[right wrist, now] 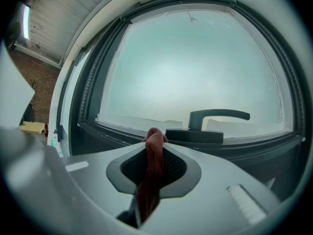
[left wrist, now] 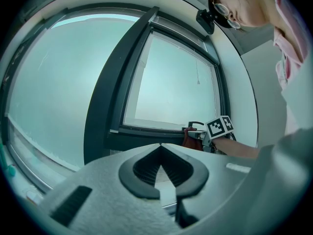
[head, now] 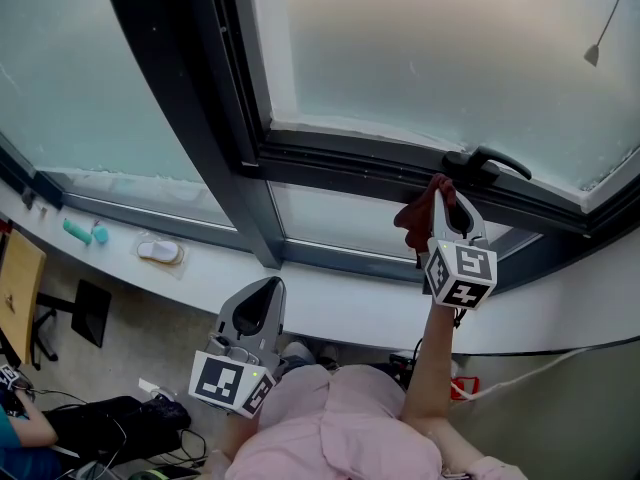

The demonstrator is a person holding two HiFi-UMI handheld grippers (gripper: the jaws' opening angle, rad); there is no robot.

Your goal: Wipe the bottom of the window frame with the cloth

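Cloth (head: 412,218) clamped in right tongs (head: 446,193) beside window handle (head: 492,158); left tongs (head: 268,290) closed, empty.

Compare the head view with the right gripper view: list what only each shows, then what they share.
Only the head view: the left hand-held gripper held low, and the sill with a white object and teal items on it.
Only the right gripper view: the red cloth running down between the pads of the right hand-held gripper, pinched there.
Both: the cloth, the black window handle close beside it, and the bottom of the window frame.
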